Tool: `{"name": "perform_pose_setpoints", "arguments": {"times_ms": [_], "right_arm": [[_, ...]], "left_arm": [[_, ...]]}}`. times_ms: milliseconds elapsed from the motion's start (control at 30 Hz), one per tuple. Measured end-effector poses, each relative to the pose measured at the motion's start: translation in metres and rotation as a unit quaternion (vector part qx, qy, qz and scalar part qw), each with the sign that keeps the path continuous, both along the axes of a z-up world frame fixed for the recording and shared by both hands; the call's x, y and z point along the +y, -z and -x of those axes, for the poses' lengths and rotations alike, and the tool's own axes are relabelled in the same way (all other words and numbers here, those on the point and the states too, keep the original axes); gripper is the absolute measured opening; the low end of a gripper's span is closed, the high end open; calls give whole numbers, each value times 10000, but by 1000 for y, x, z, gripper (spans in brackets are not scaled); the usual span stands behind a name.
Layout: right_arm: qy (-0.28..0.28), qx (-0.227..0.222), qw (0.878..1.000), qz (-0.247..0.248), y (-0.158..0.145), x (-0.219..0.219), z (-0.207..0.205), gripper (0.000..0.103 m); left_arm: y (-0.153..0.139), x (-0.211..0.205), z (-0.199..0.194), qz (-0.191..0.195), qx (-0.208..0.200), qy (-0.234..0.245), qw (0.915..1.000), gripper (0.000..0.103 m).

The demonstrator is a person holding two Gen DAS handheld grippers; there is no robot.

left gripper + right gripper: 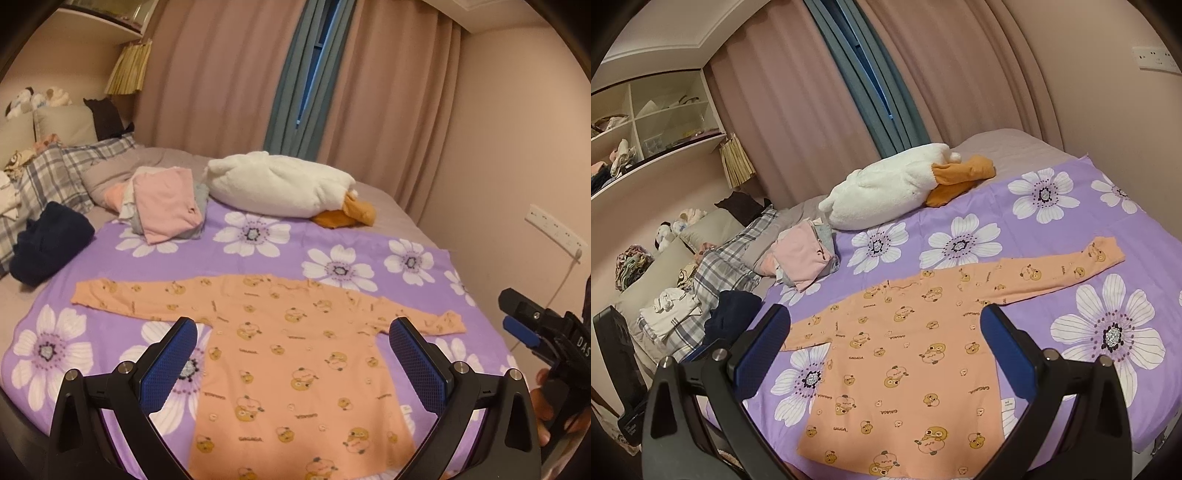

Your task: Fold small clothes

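Left wrist view first: the left gripper (pixel 291 332) hangs above the near edge of the bed, its blue-padded jaws spread wide and grasping nothing, framing the body of the orange shirt (pixel 295 362). That shirt lies flat on the purple flowered blanket (pixel 55 350), hem toward the near edge, both long sleeves stretched out toward the blanket's left and right edges. At the right border of this view the right gripper (pixel 517 317) is held in a hand (pixel 546 402) just off the right edge of the bed; from here I cannot tell how its jaws stand. The right wrist view settles it: its jaws are released, wide apart and empty, above the shirt's near half. Farther back, near the blanket's left edge, a dark navy garment (pixel 48 243) sits bunched. Beyond it, at the far left corner of the blanket, rests a pile of folded clothes (pixel 166 206) with a pink piece on top. Just beside the pile, at the blanket's far edge, lies a white plush goose (pixel 280 188) with orange feet. Plaid pillows (pixel 55 170) lie at the head of the bed, and pink curtains (pixel 221 74) hang behind.
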State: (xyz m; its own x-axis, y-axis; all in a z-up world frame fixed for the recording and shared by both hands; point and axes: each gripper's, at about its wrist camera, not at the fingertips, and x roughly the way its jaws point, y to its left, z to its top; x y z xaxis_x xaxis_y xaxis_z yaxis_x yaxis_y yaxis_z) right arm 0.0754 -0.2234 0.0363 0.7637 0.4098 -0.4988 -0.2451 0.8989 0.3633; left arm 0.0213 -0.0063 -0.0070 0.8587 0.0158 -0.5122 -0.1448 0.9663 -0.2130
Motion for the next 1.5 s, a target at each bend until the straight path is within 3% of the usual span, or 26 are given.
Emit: {"name": "perform_pose_setpoints", "arguments": {"times_ms": [733, 1267, 1500], "right_arm": [[-65, -128, 9999, -18, 1, 4, 0, 103], [-31, -97, 9998, -184, 3, 4, 1, 103], [45, -185, 9998, -44, 2, 9, 3, 103]], "left_arm": [[1, 5, 4, 49, -279, -140, 9995, 103], [2, 10, 4, 107, -264, -321, 9991, 103], [4, 10, 1, 204, -193, -339, 9990, 103]]}}
